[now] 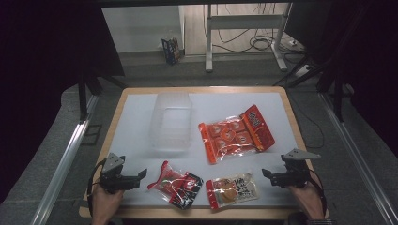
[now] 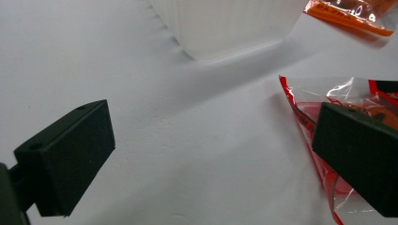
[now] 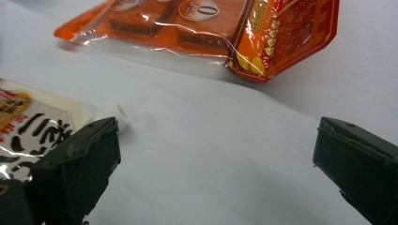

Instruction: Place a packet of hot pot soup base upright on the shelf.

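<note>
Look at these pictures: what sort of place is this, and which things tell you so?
Probably a lab or workshop recording station, not a home: a white-topped table fenced by dark curtains, metal rails along the grey floor, and loose cables beneath a bench frame behind.

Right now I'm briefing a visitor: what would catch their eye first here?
The large orange-red snack bag at the white table's centre-right, beside the clear plastic tub. Two smaller packets, red-black and pale orange-edged, lie near the front edge between open left gripper and right gripper.
</note>
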Demonstrator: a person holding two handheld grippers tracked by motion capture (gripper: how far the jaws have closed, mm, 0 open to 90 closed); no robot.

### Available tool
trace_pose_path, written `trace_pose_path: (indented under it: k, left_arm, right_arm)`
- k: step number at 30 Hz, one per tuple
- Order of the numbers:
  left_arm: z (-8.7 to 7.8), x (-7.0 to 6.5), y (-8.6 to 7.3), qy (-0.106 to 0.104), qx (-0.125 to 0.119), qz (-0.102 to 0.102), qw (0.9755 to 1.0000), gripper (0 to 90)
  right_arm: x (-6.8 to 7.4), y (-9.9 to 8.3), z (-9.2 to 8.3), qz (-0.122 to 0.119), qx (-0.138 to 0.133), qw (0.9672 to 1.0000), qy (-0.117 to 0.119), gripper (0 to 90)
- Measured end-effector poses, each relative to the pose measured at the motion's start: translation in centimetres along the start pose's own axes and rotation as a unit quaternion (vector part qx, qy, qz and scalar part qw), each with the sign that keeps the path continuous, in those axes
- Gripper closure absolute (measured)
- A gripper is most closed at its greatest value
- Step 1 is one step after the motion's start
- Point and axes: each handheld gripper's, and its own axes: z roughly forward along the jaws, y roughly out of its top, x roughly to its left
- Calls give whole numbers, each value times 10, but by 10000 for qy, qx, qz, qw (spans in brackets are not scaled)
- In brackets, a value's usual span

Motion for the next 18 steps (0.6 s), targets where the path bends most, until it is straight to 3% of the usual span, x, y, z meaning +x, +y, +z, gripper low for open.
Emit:
trace_pose_path:
  k: [5,18]
  left_arm:
    - [3,3,1,-174,65,-160,9997,9]
    - [6,0,3,-226,138,-80,9996,23]
  right_arm:
    - [-4,-2,1,122,-16,9998,155,0]
    - [-5,-3,0,318,-77,9993,188,0]
